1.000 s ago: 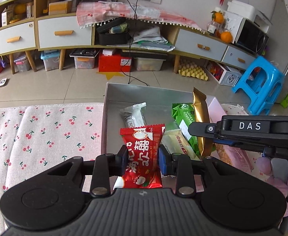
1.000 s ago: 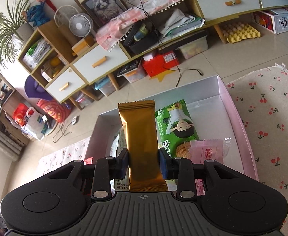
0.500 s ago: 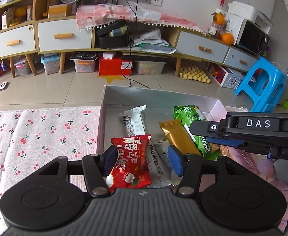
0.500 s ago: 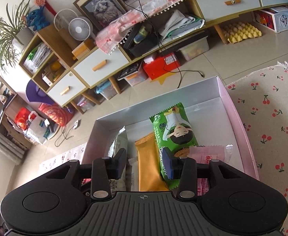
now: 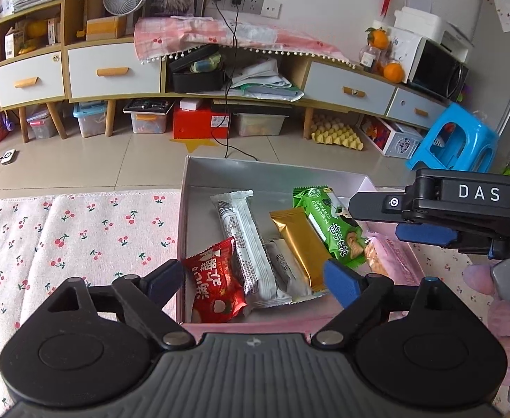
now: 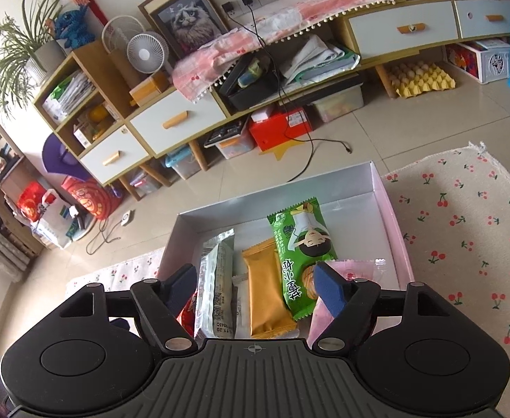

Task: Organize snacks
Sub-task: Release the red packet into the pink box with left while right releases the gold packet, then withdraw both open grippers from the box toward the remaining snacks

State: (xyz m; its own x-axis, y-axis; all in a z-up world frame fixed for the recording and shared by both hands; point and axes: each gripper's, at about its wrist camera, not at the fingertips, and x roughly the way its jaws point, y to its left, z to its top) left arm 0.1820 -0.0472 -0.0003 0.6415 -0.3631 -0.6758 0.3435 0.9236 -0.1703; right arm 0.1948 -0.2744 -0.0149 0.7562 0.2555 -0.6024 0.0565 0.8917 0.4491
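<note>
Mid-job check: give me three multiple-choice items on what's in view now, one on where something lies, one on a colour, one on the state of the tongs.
1. Where does the red packet lie?
A. On the cherry cloth
B. In the box, at its left near corner
C. On the floor

2. What colour is the packet between the gold packet and the pink packet?
A. Green
B. Blue
C. White

3. How do the left tongs and right tongs stand?
A. Both shut on packets
B. Only the left open
C. Both open, gripping nothing

Key: 1 B, it leans against the box's left wall. 2 A, the green packet lies there. 3 C, both have just been opening, and the packets lie loose in the box below.
</note>
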